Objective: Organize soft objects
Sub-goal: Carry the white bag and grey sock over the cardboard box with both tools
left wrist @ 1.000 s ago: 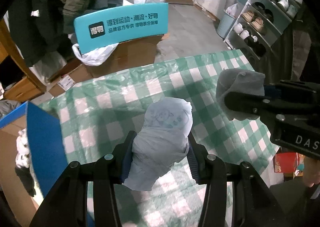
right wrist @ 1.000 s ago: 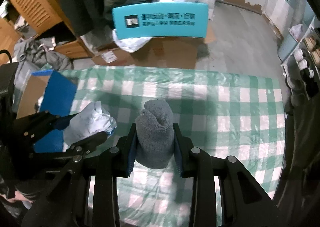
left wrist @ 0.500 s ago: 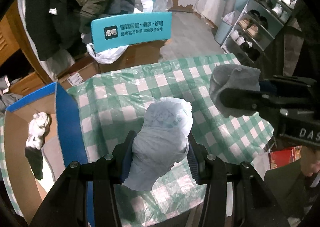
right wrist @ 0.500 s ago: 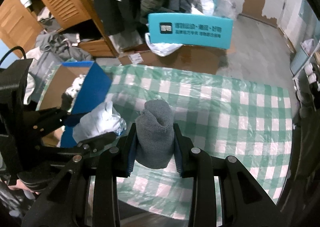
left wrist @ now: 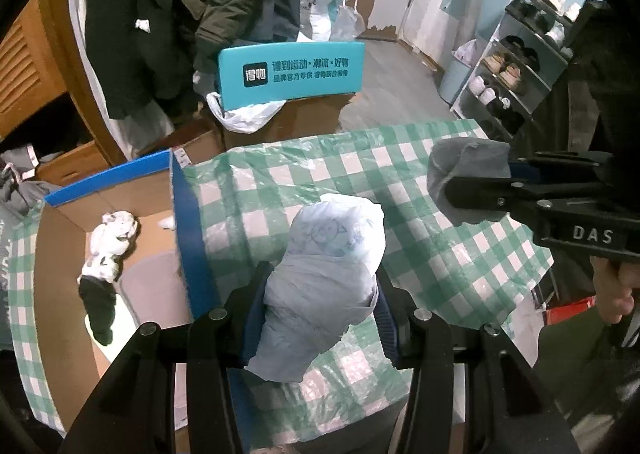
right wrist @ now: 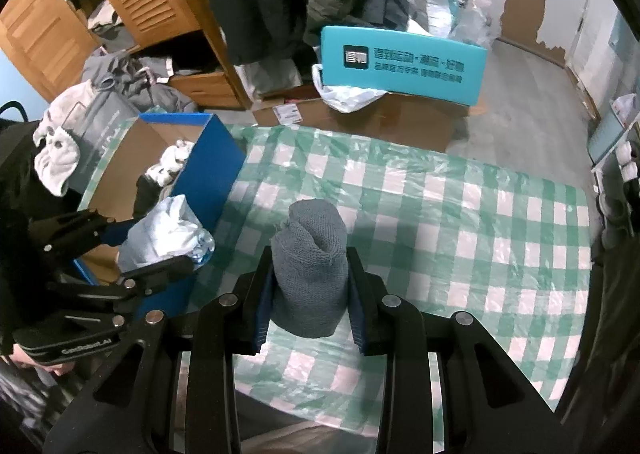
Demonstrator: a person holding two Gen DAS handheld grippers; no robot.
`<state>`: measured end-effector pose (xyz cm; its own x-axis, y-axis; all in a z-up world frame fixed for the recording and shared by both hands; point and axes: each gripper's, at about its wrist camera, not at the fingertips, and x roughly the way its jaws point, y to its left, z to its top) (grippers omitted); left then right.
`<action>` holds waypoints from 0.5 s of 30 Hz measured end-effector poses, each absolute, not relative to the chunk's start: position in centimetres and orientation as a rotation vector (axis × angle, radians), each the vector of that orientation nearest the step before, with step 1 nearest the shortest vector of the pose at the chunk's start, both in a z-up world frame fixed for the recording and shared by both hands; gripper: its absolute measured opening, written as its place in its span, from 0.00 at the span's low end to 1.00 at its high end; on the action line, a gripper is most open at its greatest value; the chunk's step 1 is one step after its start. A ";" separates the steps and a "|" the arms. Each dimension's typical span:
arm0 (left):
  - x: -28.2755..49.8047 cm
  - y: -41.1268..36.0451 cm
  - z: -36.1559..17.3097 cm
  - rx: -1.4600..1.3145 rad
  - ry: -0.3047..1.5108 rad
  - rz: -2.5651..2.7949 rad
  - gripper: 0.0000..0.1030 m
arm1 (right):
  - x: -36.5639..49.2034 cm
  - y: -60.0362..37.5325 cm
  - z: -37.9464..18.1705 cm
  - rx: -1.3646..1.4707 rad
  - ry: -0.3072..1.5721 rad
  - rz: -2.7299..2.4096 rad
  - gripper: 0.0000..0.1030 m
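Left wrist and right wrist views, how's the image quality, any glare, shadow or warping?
Left wrist view: sharp centre on the pale blue bundle; fisheye bends the teal sign and blackens the corners; sheen on the plastic-covered checked tablecloth. Right wrist view: equally sharp on the grey knit item; soft shadow on the cloth beside it; same bowed edges.

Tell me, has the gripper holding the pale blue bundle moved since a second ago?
Yes. The left gripper, shut on the pale blue bundle, has shifted toward the blue-edged cardboard box: its inside, earlier mostly out of the left wrist view, now shows.
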<state>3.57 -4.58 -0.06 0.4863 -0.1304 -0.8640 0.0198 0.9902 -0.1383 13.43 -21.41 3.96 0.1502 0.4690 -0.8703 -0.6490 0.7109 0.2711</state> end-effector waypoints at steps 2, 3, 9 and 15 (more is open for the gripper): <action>3.1 -4.0 0.2 -0.123 1.053 -0.089 0.48 | 13.2 -20.9 4.1 -0.187 1.166 0.817 0.30; 2.8 -3.6 0.4 -0.126 1.049 -0.085 0.48 | 13.0 -20.6 4.2 -0.191 1.165 0.821 0.30; 1.3 -1.8 0.7 -0.141 1.035 -0.074 0.48 | 11.8 -18.3 4.9 -0.210 1.152 0.864 0.30; 0.0 0.6 0.9 -0.163 1.017 -0.039 0.48 | 11.0 -15.5 5.5 -0.238 1.143 0.909 0.30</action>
<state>0.03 0.59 0.91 0.5260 -0.1080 -0.8436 -0.0436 0.9872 -0.1536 11.01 -15.48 5.53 0.1151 0.4988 -0.8590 -0.7245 0.6338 0.2710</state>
